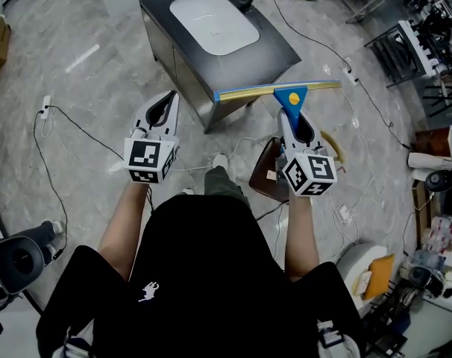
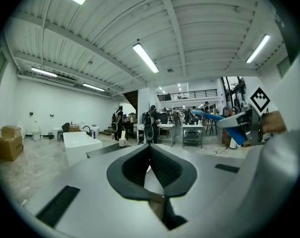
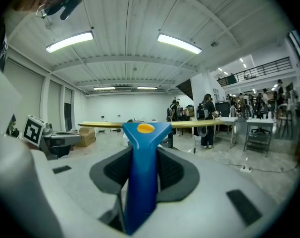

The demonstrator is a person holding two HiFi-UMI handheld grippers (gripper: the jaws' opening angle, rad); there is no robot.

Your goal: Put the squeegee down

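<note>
Right tongs [image 3: 144,155] clamp squeegee [image 3: 142,133] handle; blade crosswise beyond tips.

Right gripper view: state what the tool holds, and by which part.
The right tool grips the blue squeegee by its handle; the left tool holds nothing.

"What's between the left gripper's [image 2: 150,148] jaws, lower centre?"

"Nothing, their tips meet. At the right edge, the right gripper [image 2: 241,122] holds a blue squeegee [image 2: 234,132]. A white basin [image 2: 79,139] is at mid-left, and cardboard boxes [image 2: 6,145] are at far left."
</note>
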